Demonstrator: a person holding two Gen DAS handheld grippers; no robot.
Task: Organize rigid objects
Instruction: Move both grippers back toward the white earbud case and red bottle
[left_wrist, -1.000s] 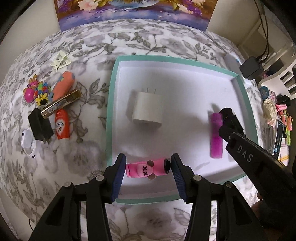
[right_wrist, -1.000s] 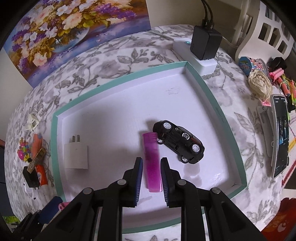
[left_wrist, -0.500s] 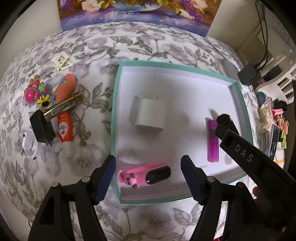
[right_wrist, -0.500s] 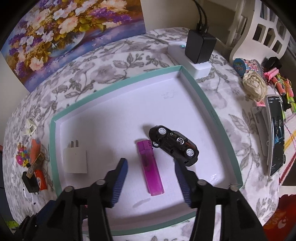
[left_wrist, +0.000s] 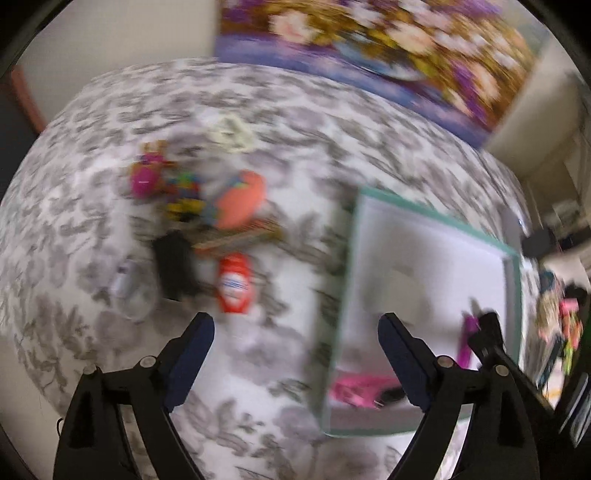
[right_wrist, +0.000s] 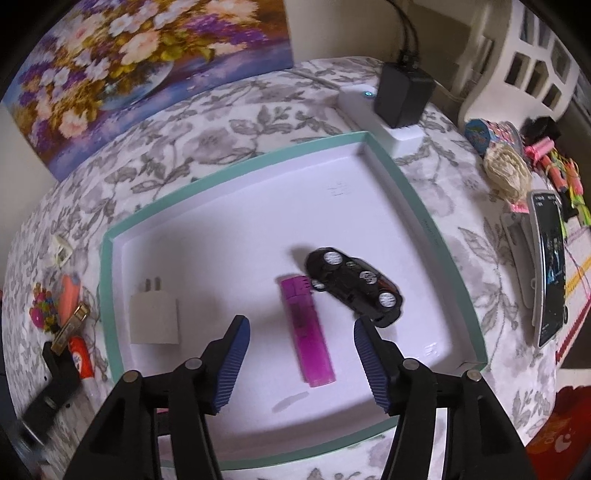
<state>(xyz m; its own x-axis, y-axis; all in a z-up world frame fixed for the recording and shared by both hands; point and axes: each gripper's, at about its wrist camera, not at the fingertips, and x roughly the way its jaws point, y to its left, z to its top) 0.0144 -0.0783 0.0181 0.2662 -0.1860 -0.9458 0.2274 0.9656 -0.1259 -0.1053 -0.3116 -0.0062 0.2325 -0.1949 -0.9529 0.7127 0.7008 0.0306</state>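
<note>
A teal-rimmed white tray (right_wrist: 424, 218) holds a white charger block (right_wrist: 154, 322), a purple lighter (right_wrist: 306, 332) and a black toy car (right_wrist: 354, 286) on its side. My right gripper (right_wrist: 301, 354) is open and empty, raised above the lighter. In the blurred left wrist view the tray (left_wrist: 345, 295) lies to the right with a pink toy (left_wrist: 360, 391) near its front corner. My left gripper (left_wrist: 295, 354) is open and empty over the cloth left of the tray. Left on the cloth lie a red tube (left_wrist: 234, 284), a black adapter (left_wrist: 175, 264) and an orange object (left_wrist: 240, 199).
A floral painting (right_wrist: 129, 66) leans at the back. A power strip with a black adapter (right_wrist: 400, 94) sits behind the tray. A phone (right_wrist: 550, 266), twine ball (right_wrist: 508, 173) and small trinkets lie to the right. A colourful bead toy (left_wrist: 162, 181) lies far left.
Both grippers opened and let go: the pink toy and the purple lighter now lie in the tray. My left gripper has swung left off the tray; the right has lifted slightly.
</note>
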